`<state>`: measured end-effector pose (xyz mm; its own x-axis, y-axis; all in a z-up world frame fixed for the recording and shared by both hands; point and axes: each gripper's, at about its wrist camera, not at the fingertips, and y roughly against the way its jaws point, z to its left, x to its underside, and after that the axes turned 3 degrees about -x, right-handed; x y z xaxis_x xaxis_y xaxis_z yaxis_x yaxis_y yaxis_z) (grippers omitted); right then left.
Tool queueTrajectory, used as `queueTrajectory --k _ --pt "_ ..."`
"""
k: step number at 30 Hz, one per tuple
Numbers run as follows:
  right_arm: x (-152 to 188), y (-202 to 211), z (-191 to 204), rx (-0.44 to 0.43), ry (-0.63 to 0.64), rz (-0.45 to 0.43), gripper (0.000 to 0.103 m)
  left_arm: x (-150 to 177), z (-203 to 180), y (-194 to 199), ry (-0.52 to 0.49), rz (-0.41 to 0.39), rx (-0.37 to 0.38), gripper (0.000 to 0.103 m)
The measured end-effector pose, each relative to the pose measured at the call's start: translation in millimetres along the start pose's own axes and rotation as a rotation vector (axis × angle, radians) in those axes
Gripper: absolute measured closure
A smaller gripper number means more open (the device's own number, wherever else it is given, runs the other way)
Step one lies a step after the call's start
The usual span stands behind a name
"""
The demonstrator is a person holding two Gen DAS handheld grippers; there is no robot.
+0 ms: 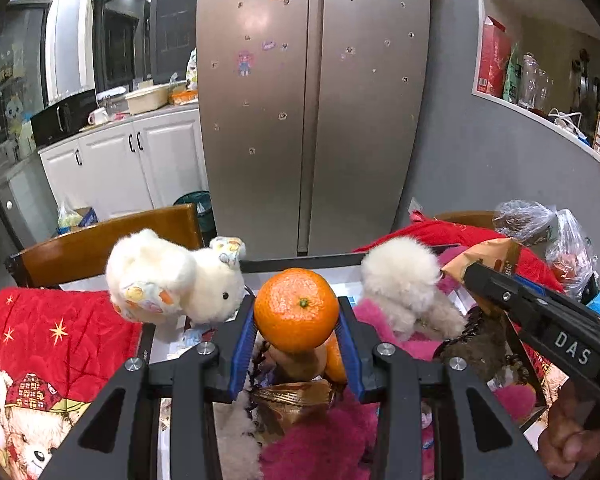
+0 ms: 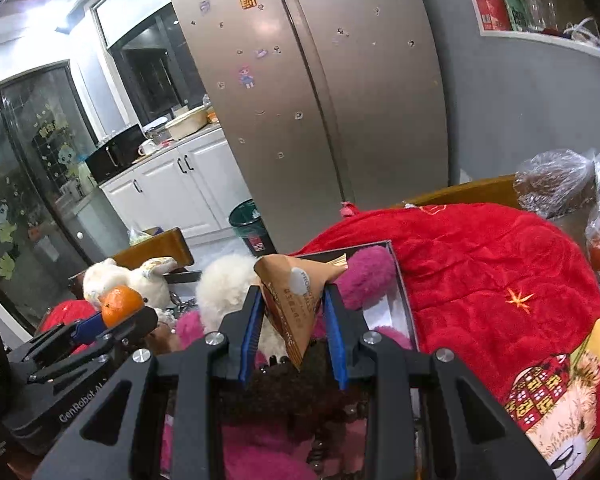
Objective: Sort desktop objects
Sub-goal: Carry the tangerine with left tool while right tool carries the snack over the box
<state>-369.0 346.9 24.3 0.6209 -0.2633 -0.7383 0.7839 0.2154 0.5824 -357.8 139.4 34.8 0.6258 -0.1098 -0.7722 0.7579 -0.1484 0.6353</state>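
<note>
above a cluttered tabletop heaped with soft toys, before a steel refrigerator (image 1: 312,100):

item 1. left gripper (image 1: 296,320), blue pads clenched on a mandarin orange (image 1: 296,310). the fruit sits between the pads near their tips, stem end facing the camera, bulging above the finger line. held clear of the pile, not resting on it. the same fruit shows in the right wrist view (image 2: 121,305), low at the left.

item 2. right gripper (image 2: 294,320), pads clamped on a tan triangular snack packet (image 2: 296,300). its long axis runs from the broad top above the fingertips to a point hanging down between the fingers, tilted slightly. a white round sticker faces the camera.

item 3. open dark-rimmed box (image 2: 400,280) under and ahead of both grippers, holding a fluffy white toy (image 1: 404,292), pink plush (image 2: 364,276) and dark beads. a white rabbit toy (image 1: 172,280) stands at its left edge.

item 4. red quilted cushions (image 2: 500,280) on either side of the box.

relation of note: both loads hang directly over the box contents, the orange to the left of the packet, the grippers close side by side. judged: each hand carries its own item, so whichever destination lies left suits the orange hand, right the packet hand. where each item belongs cannot be told.
</note>
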Motion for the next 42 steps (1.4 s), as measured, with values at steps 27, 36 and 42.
queueTrajectory --k 27,36,42 --pt "7.8 -4.8 4.3 0.004 0.005 0.024 0.073 -6.1 -12.9 8.1 -0.022 -0.013 0.004 0.064" --pt "9.8 -7.3 6.7 0.013 0.027 0.021 0.073 -5.8 -15.6 10.9 -0.030 -0.016 -0.001 0.064" --pt "10.1 -9.3 6.1 0.009 0.022 0.023 0.073 -6.1 -15.1 10.6 -0.026 -0.010 -0.001 0.064"
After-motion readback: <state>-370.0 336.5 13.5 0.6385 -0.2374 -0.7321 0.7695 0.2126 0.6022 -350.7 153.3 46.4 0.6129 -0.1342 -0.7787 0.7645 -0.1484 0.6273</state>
